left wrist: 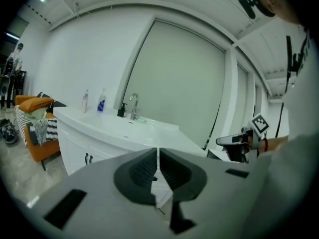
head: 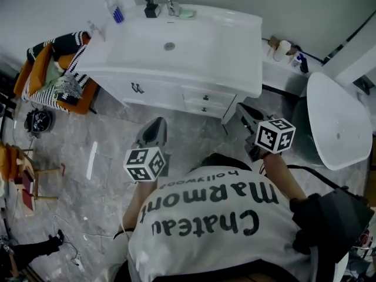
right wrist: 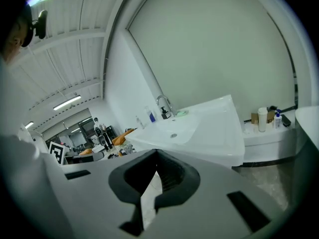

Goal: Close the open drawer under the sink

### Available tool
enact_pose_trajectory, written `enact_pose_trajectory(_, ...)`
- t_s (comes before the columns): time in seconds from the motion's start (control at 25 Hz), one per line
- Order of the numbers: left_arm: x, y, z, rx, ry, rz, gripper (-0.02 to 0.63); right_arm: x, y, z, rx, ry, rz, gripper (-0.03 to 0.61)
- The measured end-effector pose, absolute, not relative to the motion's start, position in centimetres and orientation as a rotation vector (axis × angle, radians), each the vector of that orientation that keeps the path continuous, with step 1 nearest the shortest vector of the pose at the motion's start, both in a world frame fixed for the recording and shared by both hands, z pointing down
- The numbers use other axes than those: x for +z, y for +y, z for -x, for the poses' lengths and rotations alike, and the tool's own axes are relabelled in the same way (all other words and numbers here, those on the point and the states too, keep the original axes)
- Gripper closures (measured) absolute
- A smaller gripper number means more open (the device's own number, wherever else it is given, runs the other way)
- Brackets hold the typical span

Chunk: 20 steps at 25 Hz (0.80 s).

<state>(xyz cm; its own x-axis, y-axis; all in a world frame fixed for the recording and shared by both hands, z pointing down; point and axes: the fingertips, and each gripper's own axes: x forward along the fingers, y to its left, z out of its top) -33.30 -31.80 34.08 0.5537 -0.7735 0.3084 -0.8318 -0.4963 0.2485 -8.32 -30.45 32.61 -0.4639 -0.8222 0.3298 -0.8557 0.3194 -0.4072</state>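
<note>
Both grippers shut and empty, held short of the vanity.
The left gripper [left wrist: 158,152] and right gripper [right wrist: 156,154] had their jaws together on nothing, probably because the drawers [head: 204,98] under the sink [head: 141,49] and its white tabletop [head: 238,46] already looked flush. Grey marbled floor [head: 111,151] lay between; an orange chair [head: 32,78] stood left, a white tub [head: 338,119] right.

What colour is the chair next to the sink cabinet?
Orange; the chair shows best in the head view, with a black-and-white striped cloth over it.
</note>
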Motion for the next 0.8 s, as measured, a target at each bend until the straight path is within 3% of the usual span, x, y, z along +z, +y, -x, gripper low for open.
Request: enact_pose_trajectory(0.8,32.7,-27.0,28.6,0.206,-1.31,-2.352,0.593,33.4,-24.8,2.7,0.805,-2.435,-1.475,0.568)
